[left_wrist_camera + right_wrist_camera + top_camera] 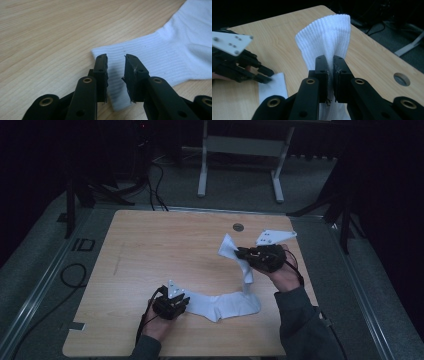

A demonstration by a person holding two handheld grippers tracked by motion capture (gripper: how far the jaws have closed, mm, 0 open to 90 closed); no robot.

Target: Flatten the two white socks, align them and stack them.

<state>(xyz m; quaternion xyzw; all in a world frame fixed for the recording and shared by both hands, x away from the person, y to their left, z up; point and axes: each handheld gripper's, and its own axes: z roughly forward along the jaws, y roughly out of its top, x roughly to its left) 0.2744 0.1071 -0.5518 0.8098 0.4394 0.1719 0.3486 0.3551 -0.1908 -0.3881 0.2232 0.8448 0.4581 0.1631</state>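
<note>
Fingers over sock midsection

A light wooden table takes up the middle of the high view, its grain running lengthwise. A round hole sits near the table's far edge, right of centre; the right gripper view shows the same hole close to that edge. Beyond the table's far edge a pale metal frame stands on two feet on the grey floor. Black cables trail across the floor past the table's far left corner, and another cable loops on the floor left of the table.
</note>
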